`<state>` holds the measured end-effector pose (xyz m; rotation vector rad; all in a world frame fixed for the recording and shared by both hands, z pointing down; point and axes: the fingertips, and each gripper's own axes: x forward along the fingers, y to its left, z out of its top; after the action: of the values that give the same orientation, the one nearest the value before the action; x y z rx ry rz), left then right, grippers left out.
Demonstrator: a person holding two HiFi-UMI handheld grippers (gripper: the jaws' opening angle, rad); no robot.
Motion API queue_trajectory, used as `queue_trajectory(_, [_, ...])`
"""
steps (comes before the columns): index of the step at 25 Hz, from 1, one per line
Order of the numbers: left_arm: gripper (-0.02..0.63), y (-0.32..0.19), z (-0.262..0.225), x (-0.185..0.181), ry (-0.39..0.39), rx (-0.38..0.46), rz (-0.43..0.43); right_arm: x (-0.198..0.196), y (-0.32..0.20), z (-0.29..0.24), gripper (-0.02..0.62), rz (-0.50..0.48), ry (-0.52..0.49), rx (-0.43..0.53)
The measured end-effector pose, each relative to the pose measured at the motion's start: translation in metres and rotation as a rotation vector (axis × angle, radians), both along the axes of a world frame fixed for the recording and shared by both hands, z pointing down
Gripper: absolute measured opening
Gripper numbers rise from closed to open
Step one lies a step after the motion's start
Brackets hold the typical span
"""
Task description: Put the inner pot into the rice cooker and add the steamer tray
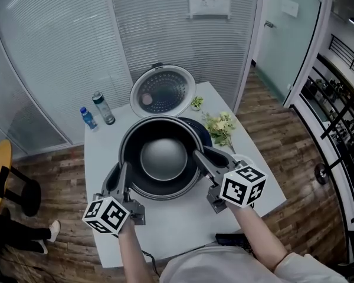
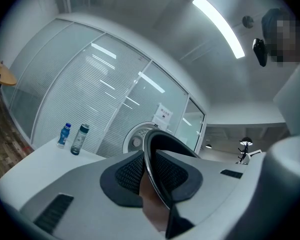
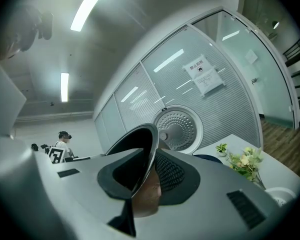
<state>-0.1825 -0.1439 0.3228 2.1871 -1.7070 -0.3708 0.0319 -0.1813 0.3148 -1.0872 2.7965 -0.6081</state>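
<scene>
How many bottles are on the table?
2: a small blue bottle at the far left edge of the table, and a taller grey-capped bottle right of it. None seem hidden.

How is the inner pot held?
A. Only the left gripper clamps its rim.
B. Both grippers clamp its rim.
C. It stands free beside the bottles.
B: the left gripper and the right gripper each pinch the rim of the inner pot, on opposite sides.

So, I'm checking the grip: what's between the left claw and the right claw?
The pot. In the head view the left claw and right claw pinch opposite sides of its rim; each gripper view shows that rim in its claw.
</scene>
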Motion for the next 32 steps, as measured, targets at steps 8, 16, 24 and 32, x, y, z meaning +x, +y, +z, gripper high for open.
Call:
queue_trajectory(8, [0.071,-0.032,-0.006,0.017,0.007,0.019,0.011,0.017,-0.028,-0.004,0.083,0.014,0.002,0.004])
queue_trajectory(16, [0.071,-0.058,0.001,0.025,0.018,-0.002,0.020,0.026,-0.054,0.000,0.083,0.022,0.010,-0.006])
queue_trajectory(24, [0.071,-0.083,0.006,0.032,0.025,-0.013,0.025,0.033,-0.077,0.003,0.083,0.020,0.021,-0.015])
queue_trajectory(32, [0.071,-0.101,0.022,0.032,0.035,-0.044,0.030,0.032,-0.095,0.020,0.083,0.020,0.034,-0.050])
